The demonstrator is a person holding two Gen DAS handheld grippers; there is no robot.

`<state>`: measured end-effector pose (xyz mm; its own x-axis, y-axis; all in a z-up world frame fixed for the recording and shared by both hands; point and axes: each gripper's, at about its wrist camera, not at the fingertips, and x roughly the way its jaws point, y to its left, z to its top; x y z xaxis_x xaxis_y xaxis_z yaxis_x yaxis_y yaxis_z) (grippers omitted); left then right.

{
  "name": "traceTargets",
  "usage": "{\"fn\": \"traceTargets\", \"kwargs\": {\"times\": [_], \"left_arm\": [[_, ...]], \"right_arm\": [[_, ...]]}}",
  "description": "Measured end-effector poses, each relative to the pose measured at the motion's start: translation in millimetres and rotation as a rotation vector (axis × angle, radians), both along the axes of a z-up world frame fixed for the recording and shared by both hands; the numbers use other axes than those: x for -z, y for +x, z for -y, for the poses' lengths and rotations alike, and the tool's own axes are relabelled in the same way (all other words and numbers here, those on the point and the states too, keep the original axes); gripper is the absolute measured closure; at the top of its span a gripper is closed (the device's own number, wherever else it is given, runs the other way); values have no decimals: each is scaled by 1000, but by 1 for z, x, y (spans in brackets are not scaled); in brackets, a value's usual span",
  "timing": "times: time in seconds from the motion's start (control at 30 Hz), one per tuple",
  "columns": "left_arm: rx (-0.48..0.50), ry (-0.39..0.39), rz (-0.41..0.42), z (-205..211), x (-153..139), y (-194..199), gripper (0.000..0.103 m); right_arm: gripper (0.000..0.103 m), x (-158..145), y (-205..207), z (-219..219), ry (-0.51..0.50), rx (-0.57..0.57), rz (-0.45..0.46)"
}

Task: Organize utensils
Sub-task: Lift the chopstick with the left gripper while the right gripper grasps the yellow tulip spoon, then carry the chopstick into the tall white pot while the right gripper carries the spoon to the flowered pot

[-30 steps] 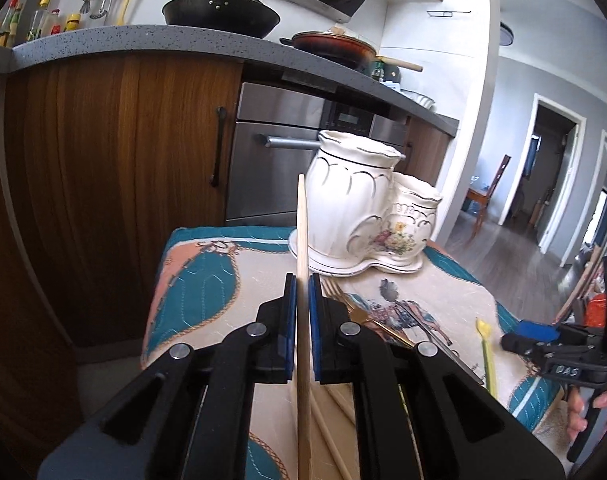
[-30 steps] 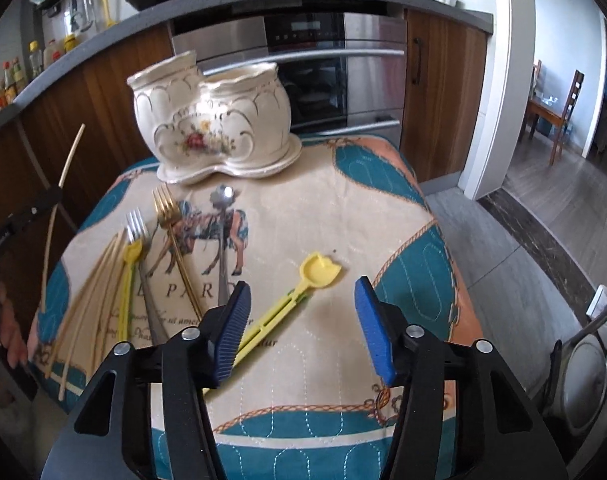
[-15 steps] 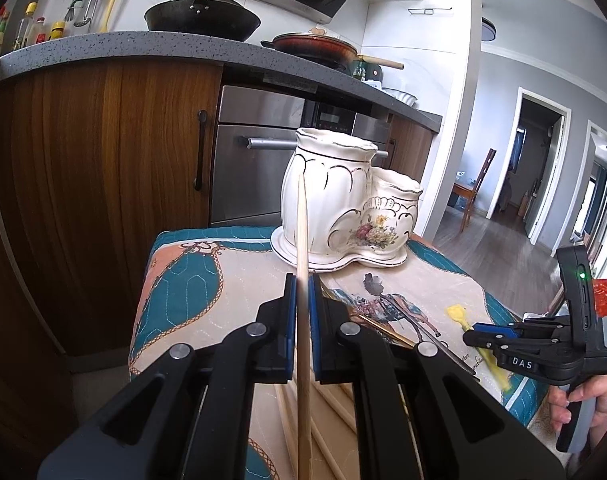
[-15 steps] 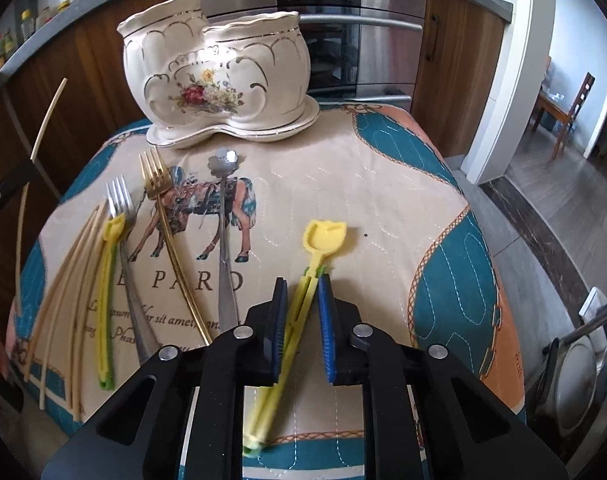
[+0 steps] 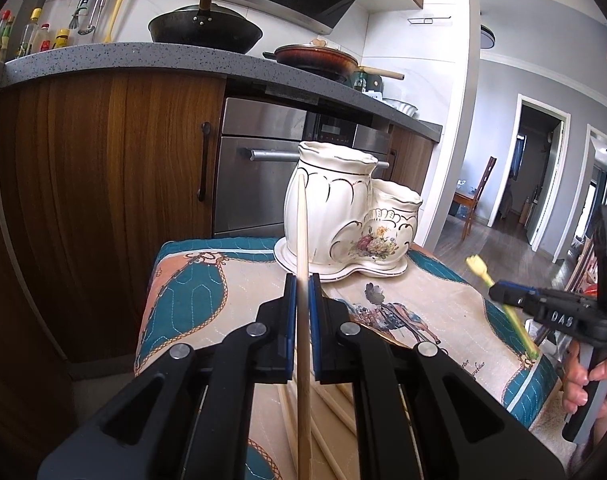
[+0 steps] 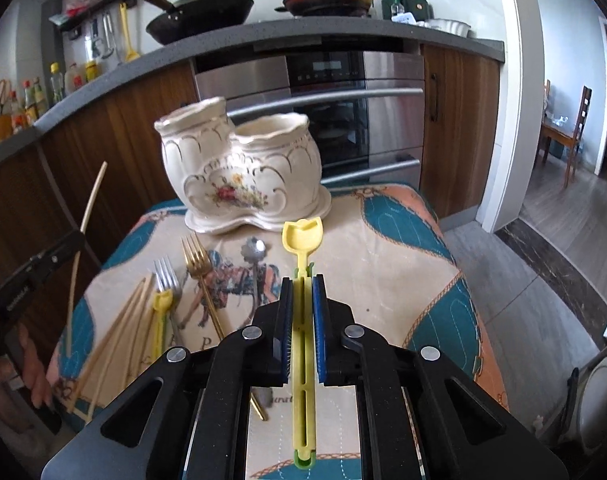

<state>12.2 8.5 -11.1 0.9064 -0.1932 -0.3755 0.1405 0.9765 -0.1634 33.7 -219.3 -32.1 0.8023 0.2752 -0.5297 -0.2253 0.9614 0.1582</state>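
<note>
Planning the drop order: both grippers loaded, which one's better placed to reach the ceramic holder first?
Left, probably. The left gripper holds its chopstick upright, tip near the ceramic holder rim. The right gripper with the yellow utensil looks farther back.

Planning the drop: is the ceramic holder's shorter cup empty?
Cannot tell. The ceramic holder shows nothing above its shorter cup, but its inside is hidden.

Black angular claws (image 5: 302, 300) (image 6: 302, 312), blue ribbed pads (image 6: 318, 344), silver pivot screws, white "DAS" lettering, bare-skinned hand (image 5: 591, 384).
</note>
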Motion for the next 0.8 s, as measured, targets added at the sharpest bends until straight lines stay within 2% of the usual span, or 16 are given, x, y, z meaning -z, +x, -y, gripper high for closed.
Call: {"fn": "traceTargets", "kwargs": {"times": [0.17, 0.43, 0.67, 0.8], "left_arm": [[-2, -32, 23, -2, -10, -2, 97], [28, -81, 88, -6, -49, 9, 97], [45, -100, 154, -6, -88, 58, 97], [57, -126, 151, 2, -110, 103, 97]], "right_arm": [[92, -17, 8, -3, 26, -5, 82], [92, -50, 41, -12, 75, -23, 197], [92, -82, 83, -24, 154, -63, 319], [92, -93, 118, -26, 229, -117, 362]]}}
